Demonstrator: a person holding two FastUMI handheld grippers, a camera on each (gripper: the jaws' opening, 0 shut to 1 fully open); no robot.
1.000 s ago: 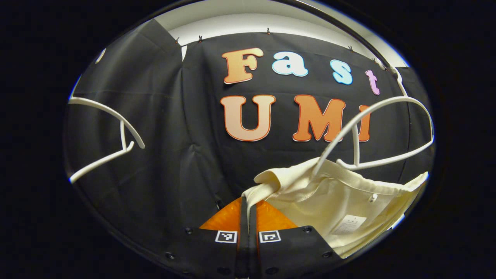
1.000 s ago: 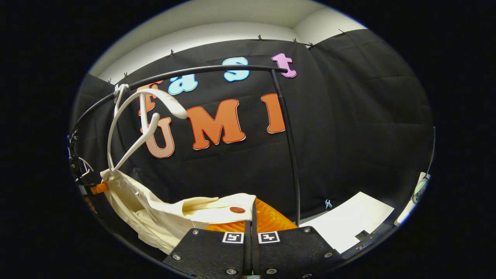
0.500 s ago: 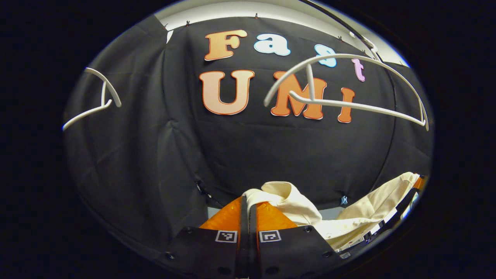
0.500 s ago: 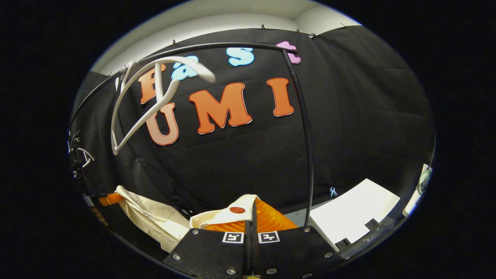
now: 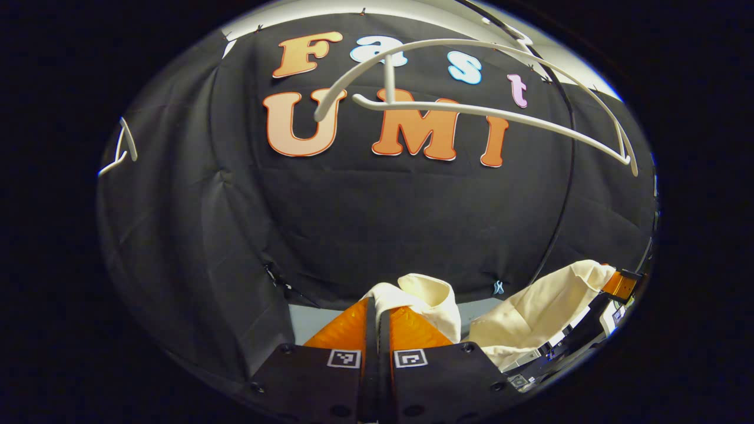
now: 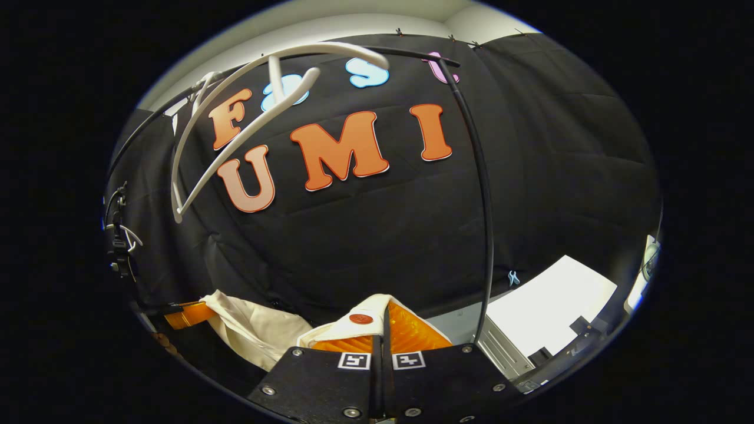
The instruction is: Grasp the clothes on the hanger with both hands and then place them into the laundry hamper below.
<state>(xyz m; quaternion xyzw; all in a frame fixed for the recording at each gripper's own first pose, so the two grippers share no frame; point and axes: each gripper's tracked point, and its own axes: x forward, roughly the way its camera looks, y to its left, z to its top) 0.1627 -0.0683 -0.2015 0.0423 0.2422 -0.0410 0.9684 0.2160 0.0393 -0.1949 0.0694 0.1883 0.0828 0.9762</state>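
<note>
Now the cream cotton shirt [image 5: 533,312] has cleared the white plastic hanger [image 5: 471,109]; left gripper [image 5: 377,309] and right gripper [image 6: 384,315] each pinch fabric, ready for lowering into the hamper.

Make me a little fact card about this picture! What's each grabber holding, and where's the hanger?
left gripper: shut on the cream shirt
right gripper: shut on the same shirt, by its collar button
white hanger: bare, hanging on the black rail above
shirt: off the hanger, slung between both grippers
hamper: cannot tell from these views
</note>
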